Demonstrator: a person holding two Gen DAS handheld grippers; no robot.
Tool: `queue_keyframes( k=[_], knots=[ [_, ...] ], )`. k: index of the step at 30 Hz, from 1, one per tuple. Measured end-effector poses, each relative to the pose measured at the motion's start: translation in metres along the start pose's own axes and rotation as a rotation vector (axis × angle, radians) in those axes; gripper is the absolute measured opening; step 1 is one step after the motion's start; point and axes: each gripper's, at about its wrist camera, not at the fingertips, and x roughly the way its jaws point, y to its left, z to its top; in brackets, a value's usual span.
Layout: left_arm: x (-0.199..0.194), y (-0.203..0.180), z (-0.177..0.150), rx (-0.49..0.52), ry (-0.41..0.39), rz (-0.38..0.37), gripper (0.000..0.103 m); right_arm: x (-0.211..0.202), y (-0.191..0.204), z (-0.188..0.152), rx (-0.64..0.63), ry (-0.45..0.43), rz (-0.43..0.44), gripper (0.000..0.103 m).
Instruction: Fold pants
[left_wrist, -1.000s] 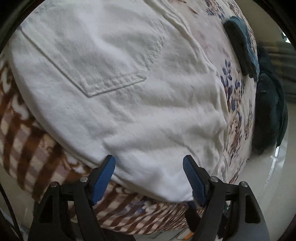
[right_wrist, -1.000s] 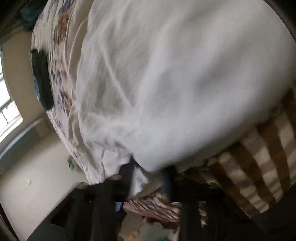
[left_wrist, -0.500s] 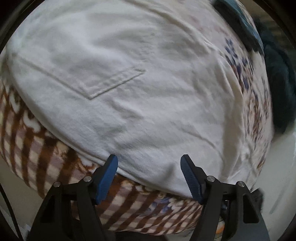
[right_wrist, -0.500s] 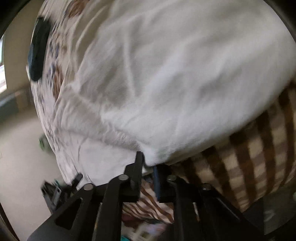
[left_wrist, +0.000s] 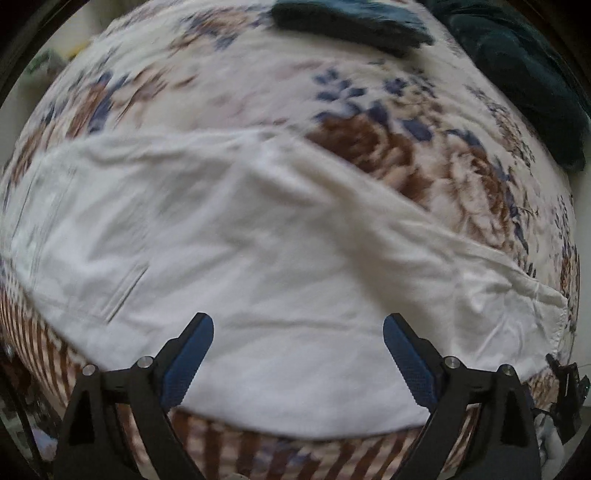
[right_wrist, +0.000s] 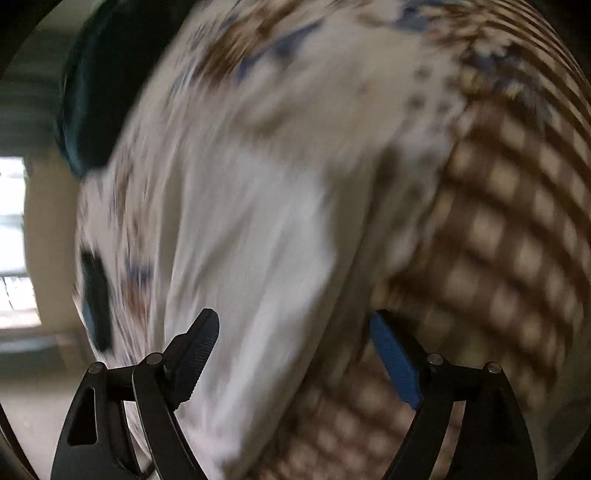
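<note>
White pants (left_wrist: 258, 258) lie flat across a floral bedspread (left_wrist: 388, 122), with a back pocket seam at the left and the leg end at the right. My left gripper (left_wrist: 298, 332) is open and empty, hovering over the pants' near edge. In the right wrist view the pants (right_wrist: 251, 229) show as a blurred white band. My right gripper (right_wrist: 295, 332) is open with the white cloth lying between its fingers, not pinched. The right gripper body also shows in the left wrist view (left_wrist: 565, 398) at the far right, by the leg end.
A folded dark teal garment (left_wrist: 351, 18) and a dark teal pile (left_wrist: 524, 74) lie at the far side of the bed. The bedspread's brown checked border (right_wrist: 498, 258) runs along the near edge. A window (right_wrist: 14, 240) is at the left.
My right gripper was shut on the pants' edge and has opened. My left gripper has pulled back and up, so the whole pants now show, and it stays open.
</note>
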Motion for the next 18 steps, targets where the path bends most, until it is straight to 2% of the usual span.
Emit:
queue_keyframes(
  k=[3, 5, 7, 10, 11, 12, 13, 14, 16, 18],
  knots=[
    [0.006, -0.032, 0.005, 0.081, -0.035, 0.029, 0.094, 0.012, -0.027, 0.018, 0.083, -0.040, 0.226, 0.086],
    [0.004, -0.047, 0.006, 0.128, -0.066, 0.050, 0.094, 0.025, -0.029, 0.022, 0.086, -0.044, 0.325, 0.086],
    [0.001, -0.060, 0.007, 0.167, -0.086, 0.059, 0.094, 0.039, -0.020, 0.026, 0.077, -0.058, 0.379, 0.086],
    [-0.005, -0.071, 0.008, 0.198, -0.104, 0.067, 0.094, 0.053, -0.008, 0.033, 0.070, -0.090, 0.372, 0.085],
    [-0.006, -0.073, 0.009, 0.200, -0.105, 0.066, 0.094, 0.055, -0.008, 0.035, 0.076, -0.105, 0.360, 0.076],
    [-0.008, -0.074, 0.010, 0.199, -0.107, 0.069, 0.094, 0.056, -0.005, 0.033, 0.078, -0.113, 0.328, 0.044],
    [-0.010, -0.073, 0.011, 0.195, -0.107, 0.065, 0.094, 0.058, -0.003, 0.031, 0.082, -0.112, 0.296, 0.023],
    [-0.011, -0.073, 0.012, 0.188, -0.106, 0.061, 0.094, 0.059, -0.004, 0.029, 0.101, -0.107, 0.309, 0.012],
    [-0.017, -0.066, 0.014, 0.161, -0.105, 0.057, 0.094, 0.055, 0.005, 0.027, 0.096, -0.120, 0.303, 0.010],
    [-0.025, -0.052, 0.018, 0.124, -0.110, 0.040, 0.094, 0.036, 0.022, 0.023, 0.026, -0.151, 0.305, 0.009]
  ],
)
